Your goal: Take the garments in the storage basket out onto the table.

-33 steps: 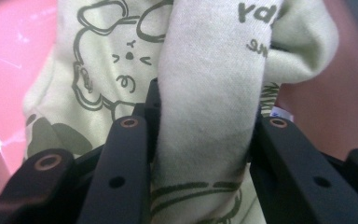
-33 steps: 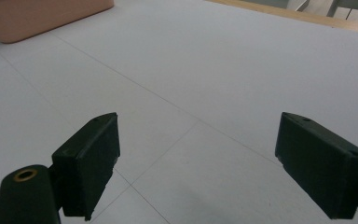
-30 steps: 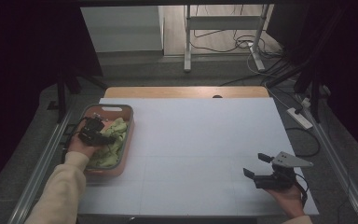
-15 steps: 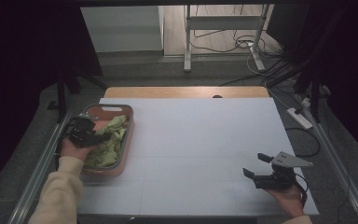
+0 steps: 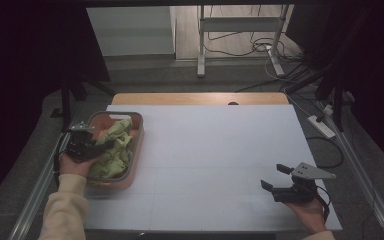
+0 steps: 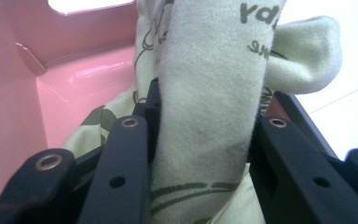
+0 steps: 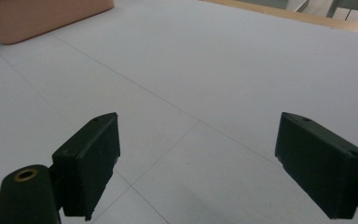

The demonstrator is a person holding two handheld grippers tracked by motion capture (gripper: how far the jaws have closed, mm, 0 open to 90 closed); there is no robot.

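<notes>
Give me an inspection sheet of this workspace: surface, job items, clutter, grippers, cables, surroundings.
Surface: white table top, bare across the middle; wooden strip along its far edge.
Job's things: pale green printed cloth bunched in the pink bin at the table's left side.
Clutter: nothing seen.
Grippers: left gripper shut on a fold of the cloth inside the bin; right gripper open above bare table at the near right corner.
Cables: loose cables on the floor beyond the table; power strip at the right.
Surroundings: metal stand behind, dark room.
</notes>
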